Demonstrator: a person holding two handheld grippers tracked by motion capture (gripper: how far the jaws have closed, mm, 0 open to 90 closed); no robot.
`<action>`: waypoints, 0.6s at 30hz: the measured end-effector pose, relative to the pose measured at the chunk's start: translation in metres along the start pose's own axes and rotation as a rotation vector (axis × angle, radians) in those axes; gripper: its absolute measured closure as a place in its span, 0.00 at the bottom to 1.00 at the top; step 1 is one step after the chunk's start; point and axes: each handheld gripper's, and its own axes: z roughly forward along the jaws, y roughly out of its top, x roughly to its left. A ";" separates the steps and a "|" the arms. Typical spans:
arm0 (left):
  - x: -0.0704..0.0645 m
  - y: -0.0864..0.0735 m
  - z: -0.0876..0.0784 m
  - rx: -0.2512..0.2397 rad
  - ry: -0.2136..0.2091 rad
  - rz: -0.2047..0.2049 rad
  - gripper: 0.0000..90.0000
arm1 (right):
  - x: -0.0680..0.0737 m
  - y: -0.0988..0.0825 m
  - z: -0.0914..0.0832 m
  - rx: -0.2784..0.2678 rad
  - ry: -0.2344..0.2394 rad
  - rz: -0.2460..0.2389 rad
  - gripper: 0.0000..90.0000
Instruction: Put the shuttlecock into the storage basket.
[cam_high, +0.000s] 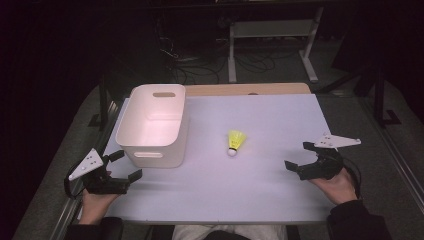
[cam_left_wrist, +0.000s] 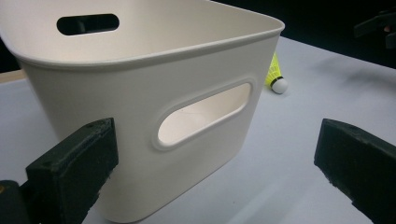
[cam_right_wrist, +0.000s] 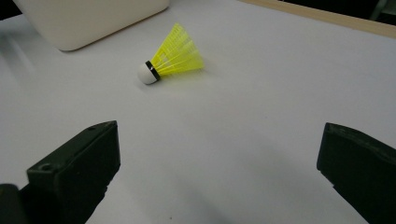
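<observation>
A yellow shuttlecock (cam_high: 235, 141) with a white cork tip lies on its side near the middle of the white table (cam_high: 260, 190); it also shows in the right gripper view as the shuttlecock (cam_right_wrist: 172, 56) and, small, in the left gripper view as the shuttlecock (cam_left_wrist: 276, 74). A white plastic bin (cam_high: 155, 124) with handle slots stands at the left, empty as far as I see. My left gripper (cam_high: 125, 165) is open just in front of the bin (cam_left_wrist: 140, 93). My right gripper (cam_high: 299, 155) is open at the right, apart from the shuttlecock, its jaws wide.
A wooden strip (cam_high: 247, 89) runs along the table's far edge. Beyond it stand metal frame legs (cam_high: 232, 55) and cables on a dark floor. The bin's corner (cam_right_wrist: 88, 18) shows at the top left of the right gripper view.
</observation>
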 end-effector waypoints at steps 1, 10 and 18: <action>0.000 0.000 0.000 0.000 0.000 0.000 0.00 | 0.000 0.000 -0.001 0.000 -0.001 0.002 0.00; 0.000 0.000 -0.001 -0.002 0.003 0.001 0.00 | -0.002 0.010 -0.008 0.000 0.002 -0.005 0.00; 0.000 0.000 -0.001 -0.003 0.003 -0.002 0.00 | -0.001 0.021 -0.009 0.008 0.012 -0.023 0.00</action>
